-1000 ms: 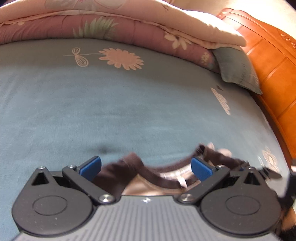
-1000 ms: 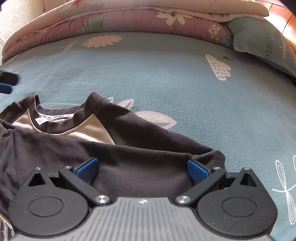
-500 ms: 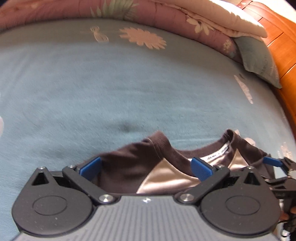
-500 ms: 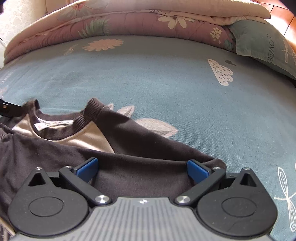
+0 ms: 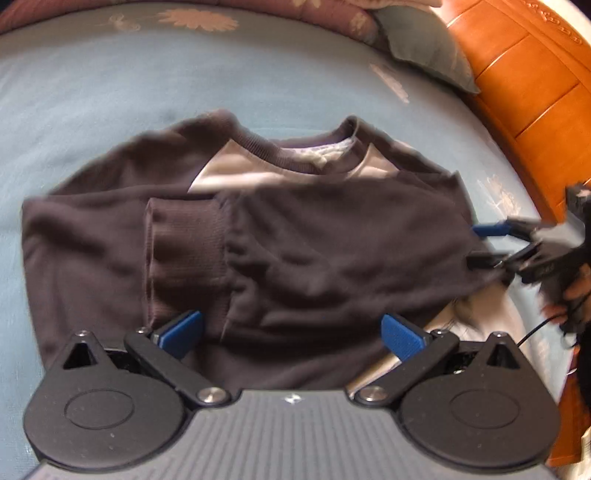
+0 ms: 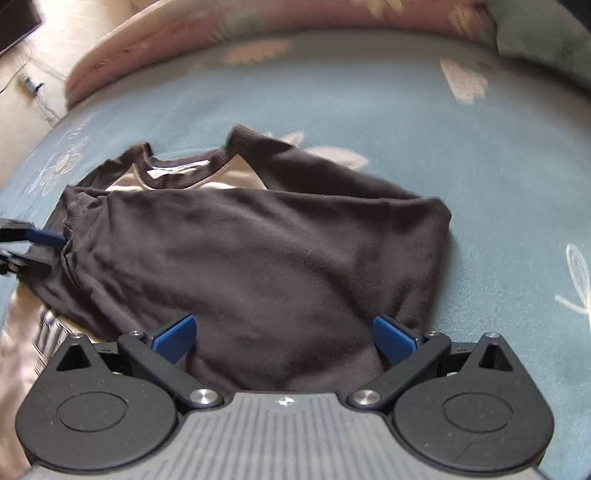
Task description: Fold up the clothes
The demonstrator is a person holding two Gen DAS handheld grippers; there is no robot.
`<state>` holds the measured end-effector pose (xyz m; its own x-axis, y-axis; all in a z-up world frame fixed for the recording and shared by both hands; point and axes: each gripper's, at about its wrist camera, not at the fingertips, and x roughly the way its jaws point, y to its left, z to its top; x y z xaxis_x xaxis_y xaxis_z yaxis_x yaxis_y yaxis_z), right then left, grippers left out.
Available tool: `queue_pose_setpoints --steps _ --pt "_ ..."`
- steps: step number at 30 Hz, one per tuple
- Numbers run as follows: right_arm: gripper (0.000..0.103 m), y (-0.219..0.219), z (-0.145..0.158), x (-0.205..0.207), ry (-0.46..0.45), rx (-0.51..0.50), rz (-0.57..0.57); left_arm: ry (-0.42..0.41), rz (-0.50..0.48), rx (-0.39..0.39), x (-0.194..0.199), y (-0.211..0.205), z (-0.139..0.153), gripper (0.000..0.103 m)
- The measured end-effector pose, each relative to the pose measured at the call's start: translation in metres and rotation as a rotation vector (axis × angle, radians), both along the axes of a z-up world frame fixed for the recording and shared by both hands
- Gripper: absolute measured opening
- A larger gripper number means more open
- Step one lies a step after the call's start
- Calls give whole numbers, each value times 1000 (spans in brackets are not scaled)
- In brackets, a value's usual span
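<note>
A dark brown sweatshirt (image 5: pixel 295 236) with beige shoulder panels lies on the blue bed sheet, sleeves folded across its front; a ribbed cuff (image 5: pixel 184 254) lies on the chest. It also shows in the right wrist view (image 6: pixel 258 258). My left gripper (image 5: pixel 291 332) is open above the shirt's lower part, fingers wide apart and empty. My right gripper (image 6: pixel 284 334) is open over the shirt's right side, empty. The right gripper shows at the shirt's right edge in the left wrist view (image 5: pixel 495 243); the left gripper shows at the left edge in the right wrist view (image 6: pixel 33 247).
The blue flowered bed sheet (image 5: pixel 110 92) surrounds the shirt. A folded pink quilt (image 6: pixel 221 22) and a grey-green pillow (image 5: pixel 424 51) lie at the far end. An orange wooden headboard (image 5: pixel 524 92) runs along the right. A beige printed cloth (image 6: pixel 22 350) lies at the near left.
Both grippers have pulled back and risen, so the whole folded shirt now shows in each view. Both stayed open.
</note>
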<state>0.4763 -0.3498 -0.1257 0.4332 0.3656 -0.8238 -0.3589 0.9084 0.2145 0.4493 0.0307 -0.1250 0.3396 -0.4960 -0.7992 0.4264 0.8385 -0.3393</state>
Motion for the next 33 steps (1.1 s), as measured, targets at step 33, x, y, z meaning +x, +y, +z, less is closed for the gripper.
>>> queue_pose_setpoints --steps 33 --pt "103 17 26 -71 -62 -51 1 -53 16 99 -51 7 27 102"
